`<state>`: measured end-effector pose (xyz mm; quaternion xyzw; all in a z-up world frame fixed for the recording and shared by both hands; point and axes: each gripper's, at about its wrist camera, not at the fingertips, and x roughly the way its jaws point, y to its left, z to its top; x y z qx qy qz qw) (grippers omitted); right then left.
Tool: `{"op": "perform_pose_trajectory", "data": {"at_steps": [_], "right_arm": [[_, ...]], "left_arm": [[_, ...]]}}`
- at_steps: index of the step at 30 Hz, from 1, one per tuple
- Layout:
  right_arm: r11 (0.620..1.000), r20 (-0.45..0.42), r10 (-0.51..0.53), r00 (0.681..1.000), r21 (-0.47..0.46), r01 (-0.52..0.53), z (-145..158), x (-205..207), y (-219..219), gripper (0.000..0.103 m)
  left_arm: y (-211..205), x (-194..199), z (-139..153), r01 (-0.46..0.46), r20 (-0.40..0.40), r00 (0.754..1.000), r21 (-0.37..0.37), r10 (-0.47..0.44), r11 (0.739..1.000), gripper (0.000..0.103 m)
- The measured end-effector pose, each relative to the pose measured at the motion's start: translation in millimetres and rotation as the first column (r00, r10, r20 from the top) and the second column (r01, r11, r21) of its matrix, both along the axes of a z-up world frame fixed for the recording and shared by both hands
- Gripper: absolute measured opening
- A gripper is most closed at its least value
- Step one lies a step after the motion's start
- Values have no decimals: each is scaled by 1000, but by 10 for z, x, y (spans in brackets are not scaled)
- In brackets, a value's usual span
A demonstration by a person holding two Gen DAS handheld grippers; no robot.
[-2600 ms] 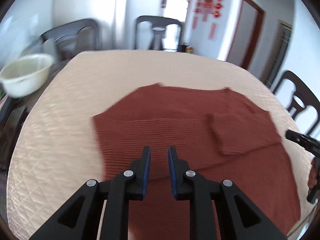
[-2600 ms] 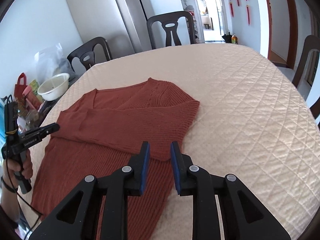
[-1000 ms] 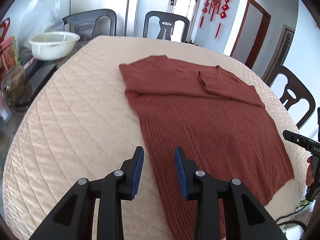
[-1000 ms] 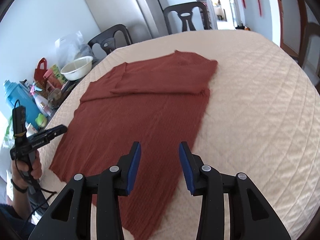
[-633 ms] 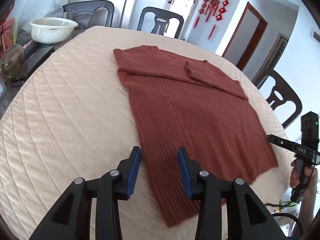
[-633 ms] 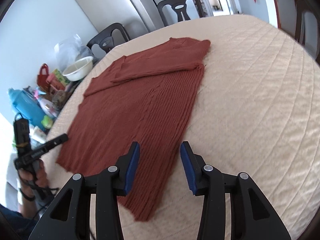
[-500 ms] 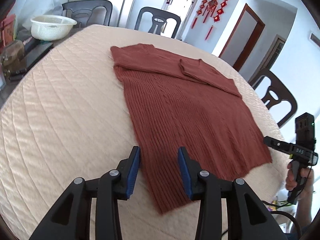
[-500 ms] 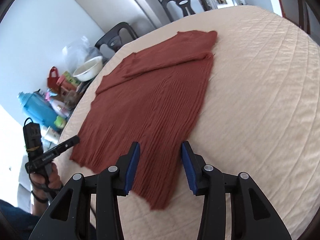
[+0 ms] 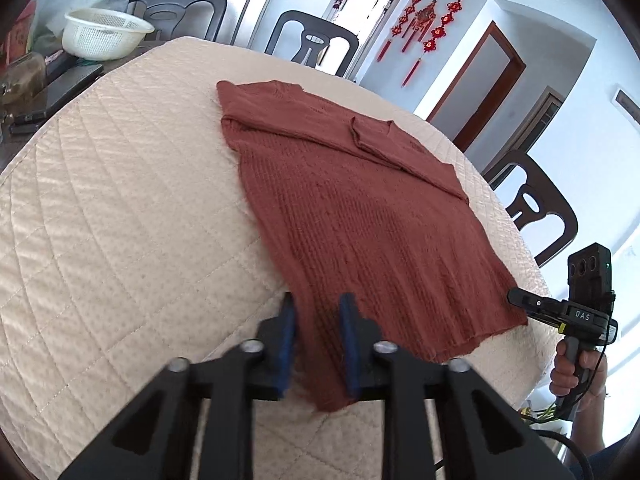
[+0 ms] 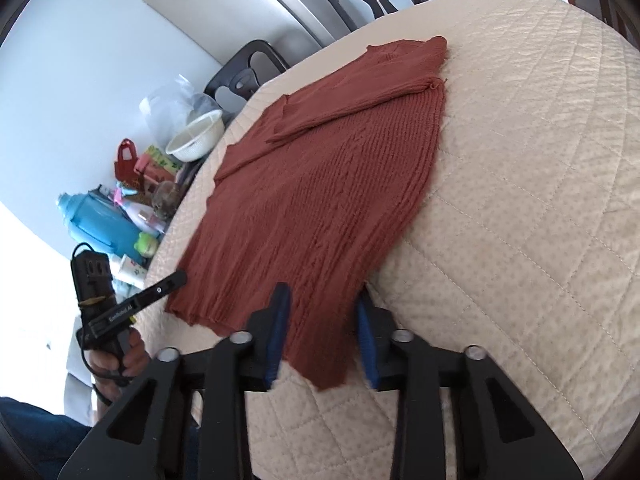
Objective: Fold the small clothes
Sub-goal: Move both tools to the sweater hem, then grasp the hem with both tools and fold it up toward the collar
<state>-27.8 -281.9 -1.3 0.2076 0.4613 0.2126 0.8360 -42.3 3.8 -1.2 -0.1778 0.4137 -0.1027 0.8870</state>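
We have a rust-red knitted sweater [image 9: 360,216] spread flat on the quilted cream bench [image 9: 120,208], its sleeves already folded across the chest at the upper centre of the left wrist frame and its hem toward the bottom. Our left tool [image 9: 316,344] sits at the lower centre of that frame, straddling one bottom corner of the hem; its jaws have just been closing, with the knit lying between the blue pads. Our right tool [image 10: 322,340] does the same at the opposite hem corner, low in the right wrist frame, jaws likewise just closing around the fabric. In both views a gap shows beside the cloth and the pads are blurred, so we cannot tell whether either pair is truly pinching yet.

To do this step well, we judge that both corners should be pinched fully before lifting, deep enough that the loose knit does not slip out. Then we should raise the two corners together and level, and carry the hem toward the collar at the top of the frame, keeping the sides parallel so the folded sleeves stay tucked and no slack bunches in the middle.
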Motion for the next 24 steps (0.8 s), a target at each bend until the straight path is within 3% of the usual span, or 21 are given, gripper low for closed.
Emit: {"op": "perform_pose_trajectory", "data": {"at_steps": [2, 5, 13, 24], "right_arm": [[1000, -16, 3, 1000, -5, -3, -35, -14, -9, 10], [1000, -7, -7, 1000, 10, 7, -13, -30, -36, 9], [996, 90, -41, 995, 80, 33, 298, -88, -219, 9], [989, 194, -55, 979, 142, 28, 632, 250, -249, 8]], "left_arm": [[35, -13, -15, 0, -2, 1000, -14, 0, 1000, 9], [80, -25, 13, 5, 8, 1000, -48, -4, 999, 8], [294, -61, 360, -9, 136, 990, -116, 25, 993, 7], [430, 355, 715, -31, 235, 970, -141, 64, 990, 7]]}}
